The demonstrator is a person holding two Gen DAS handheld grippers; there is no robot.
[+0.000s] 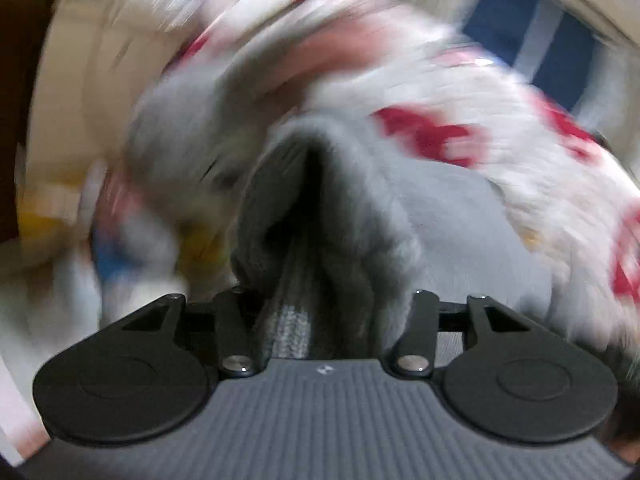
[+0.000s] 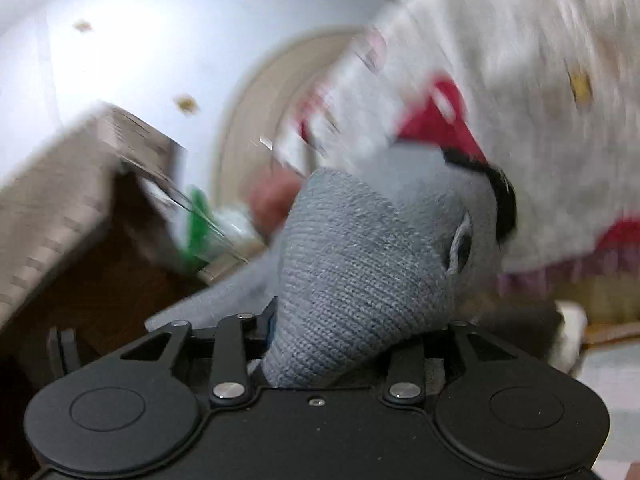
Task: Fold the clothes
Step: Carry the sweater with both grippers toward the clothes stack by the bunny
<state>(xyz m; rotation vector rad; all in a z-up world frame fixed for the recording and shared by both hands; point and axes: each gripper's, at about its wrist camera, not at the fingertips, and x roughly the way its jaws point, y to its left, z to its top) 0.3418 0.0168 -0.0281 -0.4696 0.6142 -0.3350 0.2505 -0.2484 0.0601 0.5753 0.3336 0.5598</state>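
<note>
room: pale wall point(image 2: 132, 40), arched doorway point(image 2: 256, 120) | both hand-held grippers point(image 1: 320, 280) point(image 2: 344, 300): clamping gray knit garment point(image 2: 360, 256)

One knitted garment point(image 1: 460, 216), grey with white areas and red patches, fills both wrist views. Two grippers are counted, one per view: the left gripper point(image 1: 320, 280) and the right gripper point(image 2: 344, 320), each with grey knit bunched between its jaws. One cardboard box point(image 2: 72, 184) stands behind. Smaller blurred background items cannot be counted.
</note>
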